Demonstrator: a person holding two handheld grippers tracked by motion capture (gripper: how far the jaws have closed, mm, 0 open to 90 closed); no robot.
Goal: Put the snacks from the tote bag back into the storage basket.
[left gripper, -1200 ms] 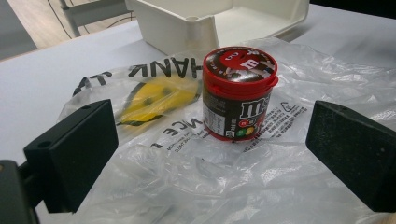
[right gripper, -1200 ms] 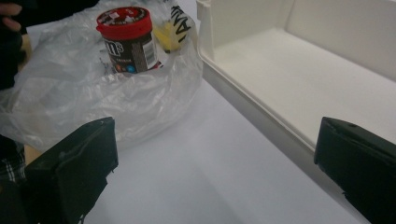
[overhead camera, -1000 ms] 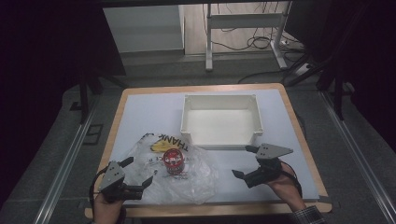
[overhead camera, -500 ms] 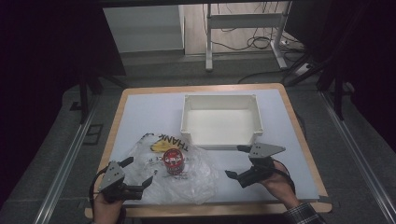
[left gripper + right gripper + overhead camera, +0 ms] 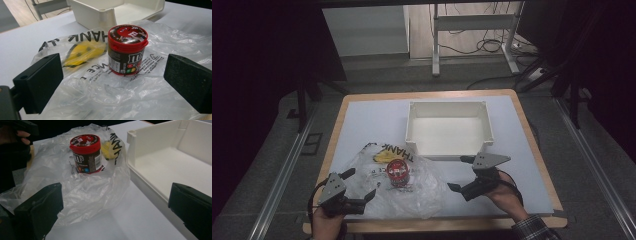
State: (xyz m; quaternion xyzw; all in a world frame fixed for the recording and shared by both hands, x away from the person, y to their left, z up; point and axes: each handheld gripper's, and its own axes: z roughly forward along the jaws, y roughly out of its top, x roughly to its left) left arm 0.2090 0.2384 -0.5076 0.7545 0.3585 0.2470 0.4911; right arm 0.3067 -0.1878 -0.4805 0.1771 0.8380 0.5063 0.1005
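A red-lidded candy tub [image 5: 397, 173] [image 5: 127, 49] [image 5: 86, 153] stands upright on a crumpled clear plastic bag [image 5: 412, 190] [image 5: 105, 95] [image 5: 75, 192] printed with black letters and a yellow face. My left gripper [image 5: 359, 184] [image 5: 112, 82] is open near the table's front left, its jaws over the bag just short of the tub. My right gripper [image 5: 460, 174] [image 5: 117, 212] is open right of the bag, between it and the white bin [image 5: 448, 147] [image 5: 100, 15] [image 5: 160, 192], with nothing between its jaws.
The open white bin stands at the table's centre back with nothing in it. The white table [image 5: 362, 125] has a wooden rim. Metal rails run along both sides on the floor; a stand and cables lie beyond the far edge.
My right gripper has moved left and slightly forward toward the bag and the bin's front corner. The left gripper, tub and bag have stayed put.
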